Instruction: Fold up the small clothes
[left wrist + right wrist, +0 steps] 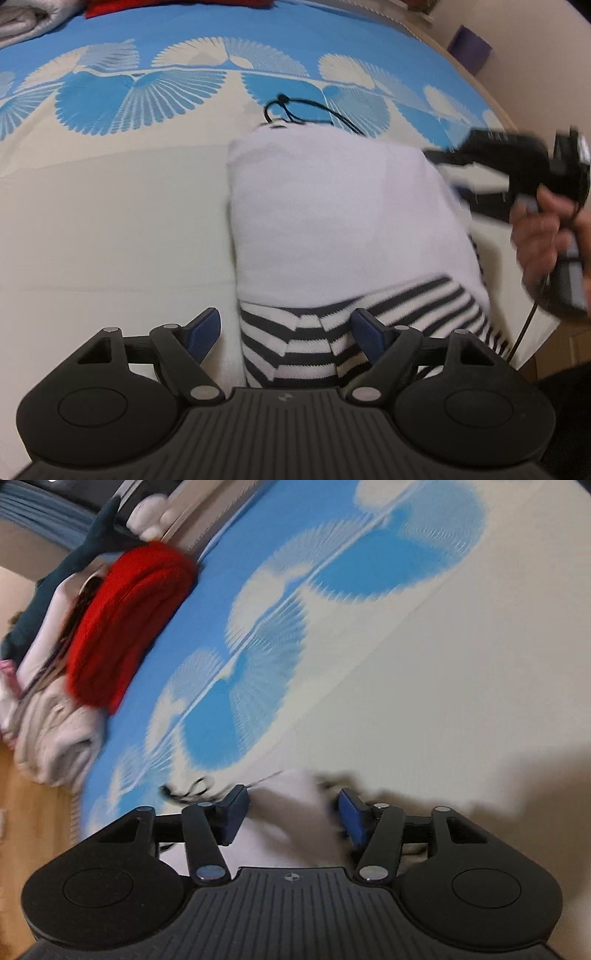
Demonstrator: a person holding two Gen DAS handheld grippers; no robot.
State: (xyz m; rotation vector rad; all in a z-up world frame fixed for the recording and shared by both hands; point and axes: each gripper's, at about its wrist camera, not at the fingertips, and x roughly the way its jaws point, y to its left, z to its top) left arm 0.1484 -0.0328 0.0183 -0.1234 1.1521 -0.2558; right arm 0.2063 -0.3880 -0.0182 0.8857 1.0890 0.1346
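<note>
Left gripper point(286, 334), jaws spread and empty, hovers over the striped hem of the folded garment point(332, 221), whose length runs straight ahead of it.

A bedroom at home — patterned bedspread point(110, 221), stacked clothes point(74, 686)

Soft even indoor light, source unclear. Fisheye bending at edges. Right wrist view motion-smeared; right gripper point(458, 173) blurred at 3 o'clock.
</note>
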